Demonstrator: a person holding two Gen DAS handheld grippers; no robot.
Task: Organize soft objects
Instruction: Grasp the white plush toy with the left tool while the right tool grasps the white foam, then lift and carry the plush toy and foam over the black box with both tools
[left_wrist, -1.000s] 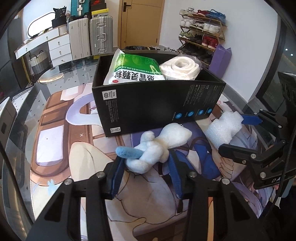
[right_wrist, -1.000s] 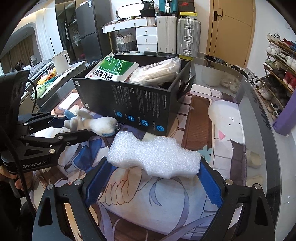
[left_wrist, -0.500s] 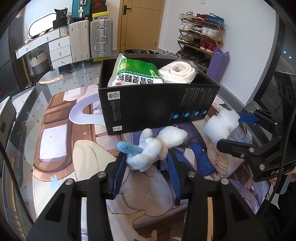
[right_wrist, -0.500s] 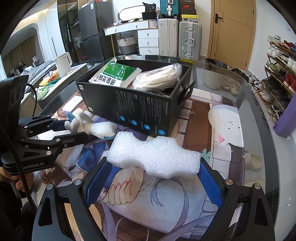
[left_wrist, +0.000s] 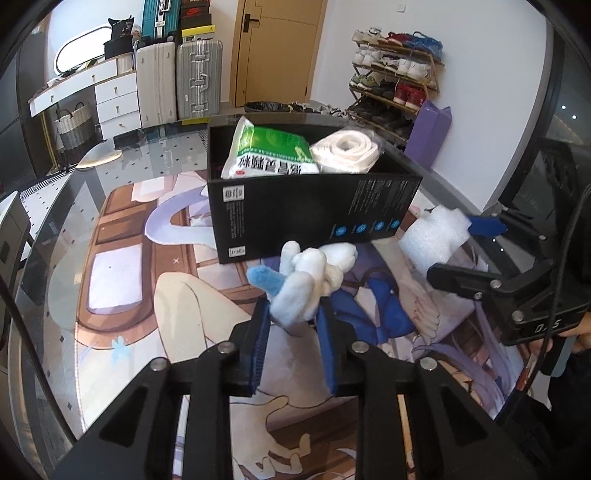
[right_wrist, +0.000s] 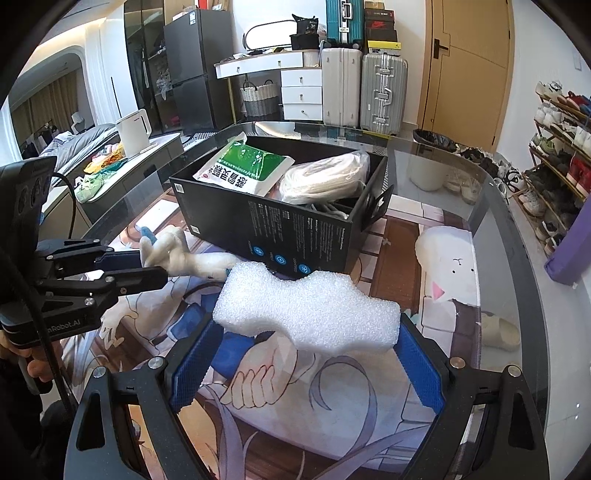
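My left gripper (left_wrist: 293, 328) is shut on a white and blue plush toy (left_wrist: 308, 280) and holds it above the mat, in front of the black box (left_wrist: 314, 218). My right gripper (right_wrist: 308, 354) is shut on a white foam block (right_wrist: 306, 310), also lifted near the box's front wall (right_wrist: 295, 236). The box holds a green and white packet (left_wrist: 271, 155) and a bagged white roll (left_wrist: 347, 151). In the right wrist view the left gripper (right_wrist: 125, 264) holds the plush (right_wrist: 192, 256) at the left. In the left wrist view the right gripper (left_wrist: 465, 247) holds the foam (left_wrist: 434, 236) at the right.
A printed mat (left_wrist: 122, 266) covers the glass table (right_wrist: 495, 206). Suitcases (left_wrist: 177, 77), white drawers (left_wrist: 114, 99), a shoe rack (left_wrist: 395, 74) and a purple bag (left_wrist: 430, 133) stand beyond the table. A white kettle (right_wrist: 133, 133) sits on a side counter.
Both grippers have risen and pulled back a little from the box, each still holding its object. The left gripper has closed tighter on the plush.
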